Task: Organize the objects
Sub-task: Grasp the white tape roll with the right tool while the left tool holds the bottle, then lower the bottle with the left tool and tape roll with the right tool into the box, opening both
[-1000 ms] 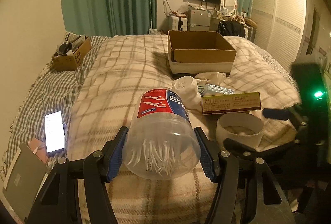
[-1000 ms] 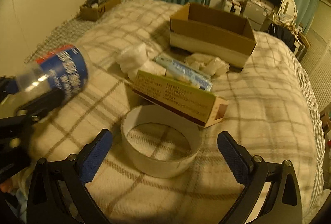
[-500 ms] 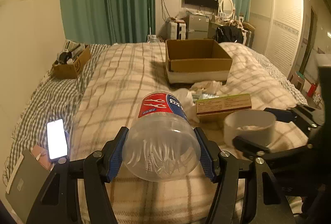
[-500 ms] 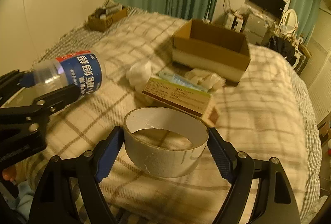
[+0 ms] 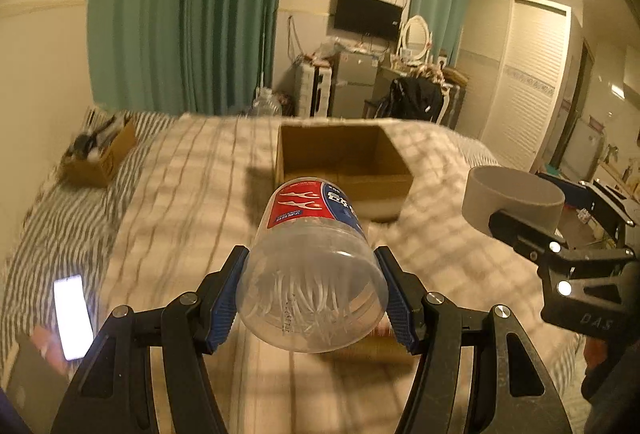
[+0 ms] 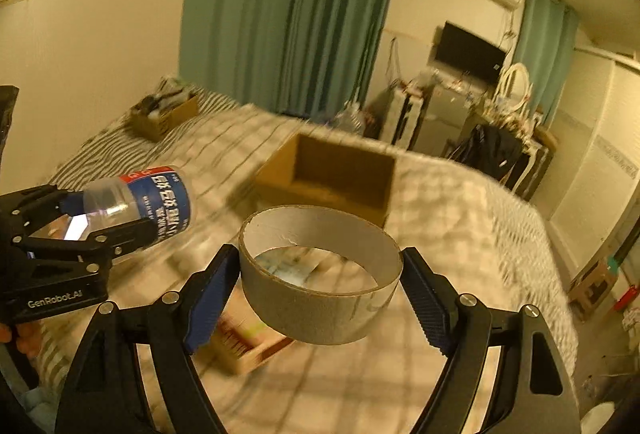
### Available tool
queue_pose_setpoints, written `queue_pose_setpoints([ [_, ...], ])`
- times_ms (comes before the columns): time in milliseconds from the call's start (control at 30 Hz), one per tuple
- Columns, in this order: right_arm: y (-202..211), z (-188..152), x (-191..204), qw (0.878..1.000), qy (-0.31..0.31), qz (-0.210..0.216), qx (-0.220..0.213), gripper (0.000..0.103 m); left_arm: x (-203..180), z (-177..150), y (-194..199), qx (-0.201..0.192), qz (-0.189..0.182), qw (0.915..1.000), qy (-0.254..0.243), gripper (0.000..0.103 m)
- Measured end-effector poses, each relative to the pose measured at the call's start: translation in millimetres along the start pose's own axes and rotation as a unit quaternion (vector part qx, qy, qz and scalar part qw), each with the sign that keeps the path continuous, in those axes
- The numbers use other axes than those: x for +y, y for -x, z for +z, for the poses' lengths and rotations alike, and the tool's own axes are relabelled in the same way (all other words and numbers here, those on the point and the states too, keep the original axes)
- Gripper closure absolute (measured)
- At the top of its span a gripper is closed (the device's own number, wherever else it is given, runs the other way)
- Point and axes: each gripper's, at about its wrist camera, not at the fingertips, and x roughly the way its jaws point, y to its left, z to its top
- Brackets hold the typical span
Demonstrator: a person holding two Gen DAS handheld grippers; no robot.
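**Item 1. Clear plastic jar** [image 5: 312, 266], red-and-blue label, white stick-like contents visible through the base. Held on its side, off the bed, in the left gripper [image 5: 312, 294]; jaws clamped on the jar's wide base end, blue pads [image 5: 224, 298] against the curved wall. Risk: the wall is smooth and round, and the labelled end overhangs forward of the pads, so a jolt or a quick tilt could let the jar rotate or slide out. Whether a lid is fitted cannot be told; without one, the contents could spill.

**Item 2. Cardboard ring** [image 6: 320, 274], a thin-walled tape core, open at both ends. Held level above the bed in the right gripper [image 6: 320, 294]; jaws closed on its outer wall, one pad on each side. Risk: the wall is thin and looks to have a small tear at the rim, so a harder squeeze could buckle it oval and loosen the hold.

**Item 3. Large cardboard box** [image 5: 344, 161], open-topped, resting on the checked bedspread [image 5: 192, 193] ahead of both grippers; the likely destination. Risk: both loads travel side by side toward one opening, so the grippers could knock together, or a release short of the near wall could drop an item outside. The soft bed could also let the box tip if struck.

**Item 4. Long carton** [image 6: 248, 346], lying on the bedspread beneath the ring, blurred. Not yet sorted.
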Motion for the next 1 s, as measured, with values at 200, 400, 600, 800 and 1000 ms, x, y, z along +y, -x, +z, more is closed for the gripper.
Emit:
queue_pose_setpoints([
  [200,-18,55,-40,1.0,-0.013,-0.004,-0.027,0.022,-11,62,-27,-0.026,0.004,0.9995,-0.015,0.038],
  [400,-68,112,-70,0.999,-0.024,-0.007,-0.029,0.022,-17,123,-79,-0.031,0.002,0.9994,-0.014,0.038],
  [600,-158,134,-83,0.999,-0.035,0.009,0.018,0.022,-10,138,-155,0.016,0.0,0.9999,0.001,0.038],
  [800,-239,118,-93,0.997,-0.053,0.003,0.054,0.023,-6,122,-229,0.056,0.024,0.998,-0.02,0.038],
  [1000,-288,102,-97,0.996,-0.06,0.02,0.062,0.022,-5,110,-273,0.084,0.008,0.9956,-0.041,0.038],
])
